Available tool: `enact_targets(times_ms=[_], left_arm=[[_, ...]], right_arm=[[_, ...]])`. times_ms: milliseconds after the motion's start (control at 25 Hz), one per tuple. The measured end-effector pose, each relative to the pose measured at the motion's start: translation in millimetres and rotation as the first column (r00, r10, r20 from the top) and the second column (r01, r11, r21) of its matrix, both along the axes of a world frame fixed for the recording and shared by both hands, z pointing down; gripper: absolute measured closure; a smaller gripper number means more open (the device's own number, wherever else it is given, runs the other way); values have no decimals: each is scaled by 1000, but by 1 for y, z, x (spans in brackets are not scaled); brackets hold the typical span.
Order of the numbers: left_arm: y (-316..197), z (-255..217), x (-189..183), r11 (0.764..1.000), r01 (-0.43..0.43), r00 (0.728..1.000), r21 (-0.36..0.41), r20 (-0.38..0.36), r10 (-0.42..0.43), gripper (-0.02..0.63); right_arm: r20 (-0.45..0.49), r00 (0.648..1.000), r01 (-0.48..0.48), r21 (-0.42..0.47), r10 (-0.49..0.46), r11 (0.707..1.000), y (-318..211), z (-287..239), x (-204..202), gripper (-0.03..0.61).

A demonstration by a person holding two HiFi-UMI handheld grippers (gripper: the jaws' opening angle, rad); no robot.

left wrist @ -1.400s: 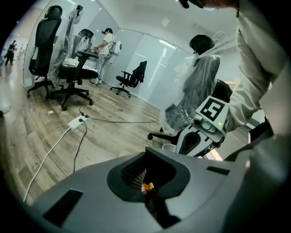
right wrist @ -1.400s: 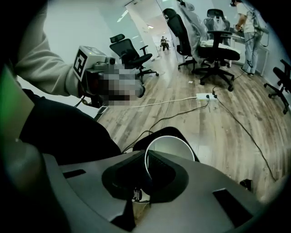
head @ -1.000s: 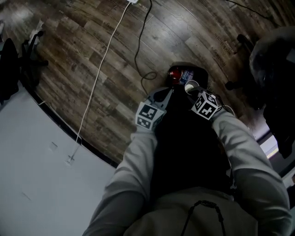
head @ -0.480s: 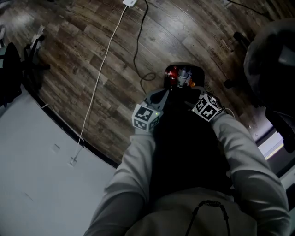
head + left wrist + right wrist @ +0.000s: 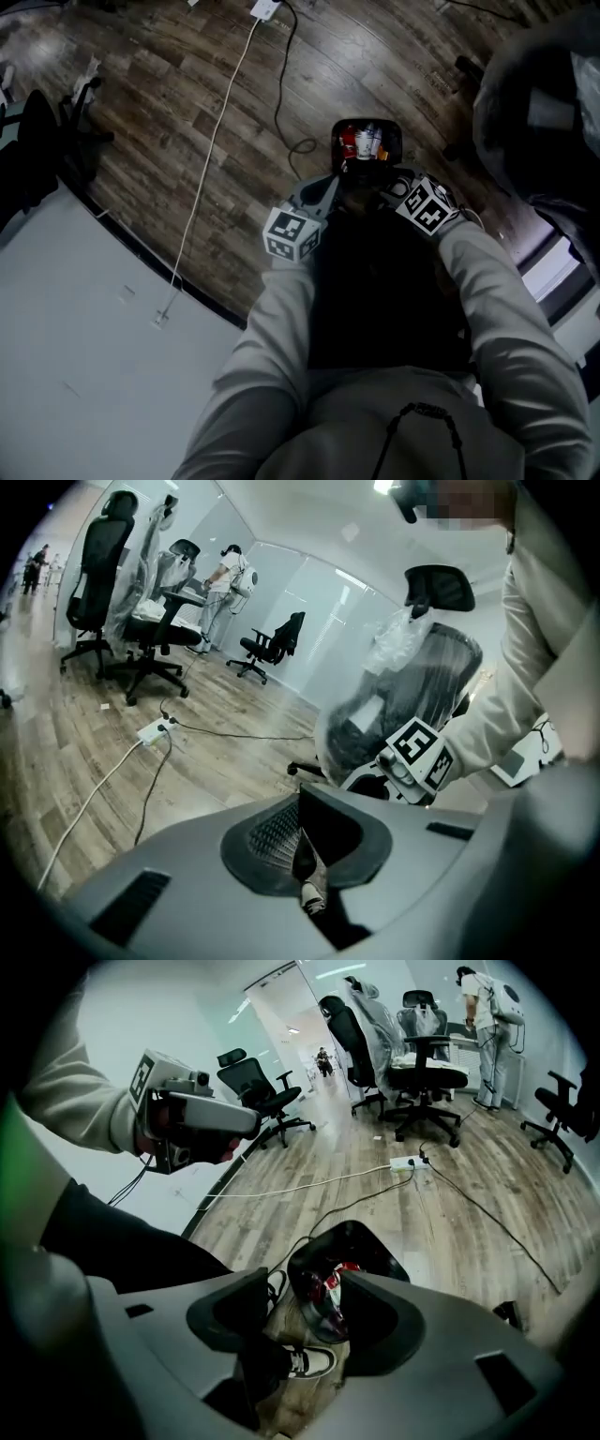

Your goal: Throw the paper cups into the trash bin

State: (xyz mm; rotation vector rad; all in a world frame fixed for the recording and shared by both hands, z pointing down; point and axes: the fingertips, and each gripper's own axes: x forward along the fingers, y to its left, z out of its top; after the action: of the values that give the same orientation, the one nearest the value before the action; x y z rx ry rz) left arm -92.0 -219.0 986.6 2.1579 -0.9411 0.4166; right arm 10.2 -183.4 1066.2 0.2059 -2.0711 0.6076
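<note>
My two grey sleeves (image 5: 281, 337) reach out and down over dark trousers, a gripper at the end of each. The left gripper (image 5: 305, 855) sits on the near left with its jaws brought together, and I see nothing caught between them. The right gripper (image 5: 305, 1312) is just right of it and a little farther out. Its jaws stand well apart and empty, and through the gap I look down at a shoe (image 5: 314, 1361) on the floor. Just beyond both grippers stands the trash bin (image 5: 367, 122), dark, open-topped and upright on the wood floor. Inside it lie pale shapes that I take for the paper cups (image 5: 366, 141), next to something red (image 5: 348, 142); how many cups there are I cannot tell. To the left of the bin a black cable (image 5: 281, 103) loops across the planks. Farther left a white cable (image 5: 211, 150) runs from the edge of a pale flat surface (image 5: 84, 356) out to a power strip (image 5: 266, 8) at the far side. On the right, beside the bin, is an office chair (image 5: 534, 103) wrapped in clear plastic. Far across the room, more black office chairs (image 5: 422, 1049) stand near a desk, where a person (image 5: 483, 997) in white is standing.
</note>
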Motion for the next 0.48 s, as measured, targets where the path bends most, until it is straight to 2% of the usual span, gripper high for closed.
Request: enact_targets(times_ms=[320, 400, 480], left_arm=[[7, -131, -15, 999, 33, 999, 6, -41, -32, 624], [12, -161, -19, 999, 40, 998, 9, -42, -40, 624], [22, -187, -21, 999, 31, 999, 23, -31, -30, 624]], right_arm=[[3, 999, -51, 0, 51, 999, 7, -131, -1, 350], [-10, 999, -43, 14, 43, 999, 14, -160, 0, 373], [-6, 998, -56, 37, 57, 998, 21, -187, 1, 444]])
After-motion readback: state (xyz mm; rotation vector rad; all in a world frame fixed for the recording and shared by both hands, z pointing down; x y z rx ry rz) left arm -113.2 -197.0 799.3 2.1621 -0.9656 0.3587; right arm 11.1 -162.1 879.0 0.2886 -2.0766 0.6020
